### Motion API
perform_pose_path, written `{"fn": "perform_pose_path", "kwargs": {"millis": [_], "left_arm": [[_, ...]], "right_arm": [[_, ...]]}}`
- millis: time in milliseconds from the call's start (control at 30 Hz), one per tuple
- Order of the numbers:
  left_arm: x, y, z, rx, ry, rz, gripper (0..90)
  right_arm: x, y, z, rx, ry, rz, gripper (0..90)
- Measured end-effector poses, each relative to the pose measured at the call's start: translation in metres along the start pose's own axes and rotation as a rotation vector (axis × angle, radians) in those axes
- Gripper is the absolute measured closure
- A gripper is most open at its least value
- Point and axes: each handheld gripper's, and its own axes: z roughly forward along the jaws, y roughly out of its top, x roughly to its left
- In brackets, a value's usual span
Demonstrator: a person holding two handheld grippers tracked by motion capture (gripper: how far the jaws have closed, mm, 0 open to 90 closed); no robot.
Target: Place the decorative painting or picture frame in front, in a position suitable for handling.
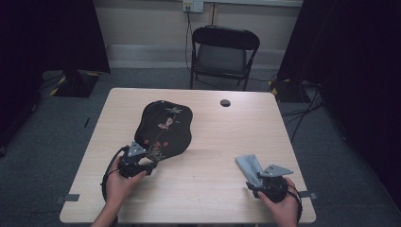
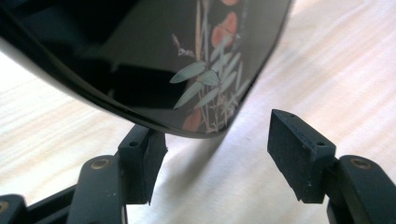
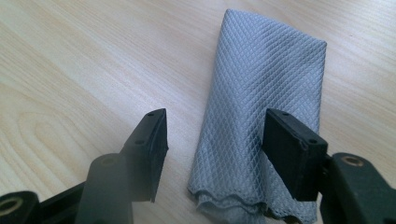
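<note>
Tray [image 1: 165,128] sits at the left-centre of the counter [image 1: 213,184]: 1 black lacquer piece w/ a lobed outline, glossy, painted w/ pale green leaves, thin stems and pink-orange blossoms. Nothing lies in it. Its near edge looks raised a bit off the wood in the left gripper view, a shadow beneath it.

Left claw [image 1: 150,166] is at the tray's near-left corner, held by the person's left hand [image 1: 119,185]. In the left gripper view the tray [image 2: 154,56] rim hangs over the left pad, just beside or touching it, can't tell which; the other pad stands well clear, so the jaws are apart and not clamped on the rim.

Moving right: 1 small dark round spot [image 1: 225,102] near the counter's far edge, 1 black folding chair [image 1: 224,54] behind the counter.

Far right, near the front edge: 1 grey cloth [image 1: 249,165], folded into a long strip, w/ a diamond weave and a wavy hem at the near end. Right claw [image 1: 252,182], in the right hand [image 1: 281,208], is open; in the right gripper view the cloth [image 3: 261,107] lies flat on the wood, its near end between the pads, right pad over the cloth edge, left pad apart from it.

Count: 2 claws, 1 tray, 1 cloth, 1 chair.
</note>
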Motion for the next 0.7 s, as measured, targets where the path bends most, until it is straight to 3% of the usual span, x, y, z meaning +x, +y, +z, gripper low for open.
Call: {"fn": "perform_pose_path", "kwargs": {"millis": [267,533,700], "left_arm": [[-0.014,-0.005,-0.007,-0.008,-0.075,-0.027,42.4],[-0.003,-0.003,-0.008,-0.027,-0.058,-0.071,42.8],[-0.001,0.003,-0.007,-0.044,-0.07,-0.072,53.1]], "right_arm": [[0.002,0.001,0.001,0.009,-0.001,-0.012,40.7],[0.002,0.001,0.001,0.01,-0.002,-0.018,40.6],[0.002,-0.001,-0.001,0.012,-0.01,-0.017,40.6]]}}
